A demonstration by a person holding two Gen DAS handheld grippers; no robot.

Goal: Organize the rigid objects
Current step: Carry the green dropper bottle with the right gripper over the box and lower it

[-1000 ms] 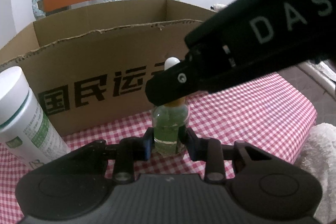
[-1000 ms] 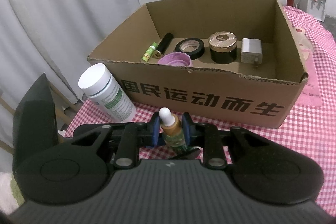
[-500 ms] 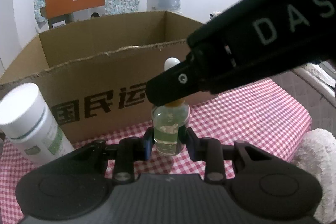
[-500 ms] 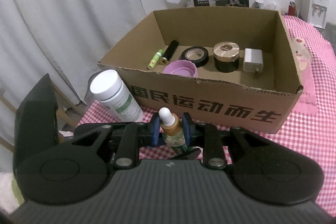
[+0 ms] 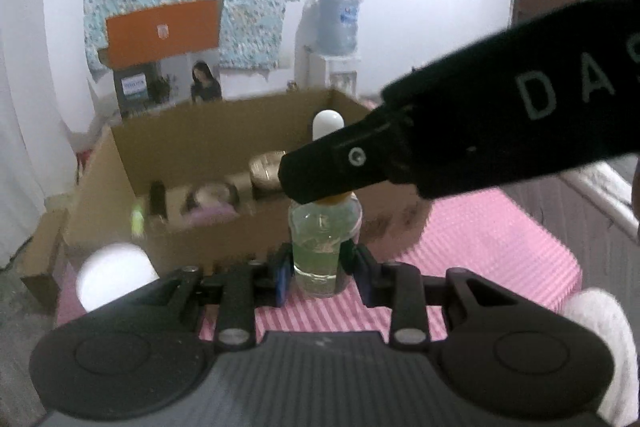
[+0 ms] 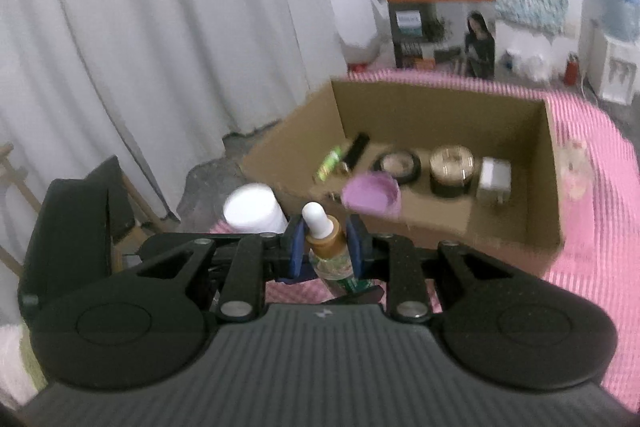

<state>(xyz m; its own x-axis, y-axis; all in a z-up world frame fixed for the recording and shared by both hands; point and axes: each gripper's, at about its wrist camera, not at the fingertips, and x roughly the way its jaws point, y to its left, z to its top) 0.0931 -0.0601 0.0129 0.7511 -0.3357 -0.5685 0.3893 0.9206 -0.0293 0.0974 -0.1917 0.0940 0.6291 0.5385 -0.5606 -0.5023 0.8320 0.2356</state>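
1. Both grippers pinched one dropper bottle point(image 5: 325, 243): left gripper point(image 5: 320, 269) on its glass body, right gripper point(image 6: 323, 247) at its amber neck.
2. Left view alone showed the right tool crossing from upper right.
3. Right view alone showed the cardboard box point(image 6: 554, 195) interior clearly: charger point(image 6: 494, 183), gold-lidded jar point(image 6: 451, 169).

Dropper bottle point(image 5: 325, 259) clamped between the tongs looks like clear glossy glass, with a smooth white rubbery bulb. Just beyond it, the box point(image 6: 516, 227) is matt brown cardboard with a ragged edge. Pink checked cloth point(image 5: 500, 247) underneath, grippers are matt black plastic.
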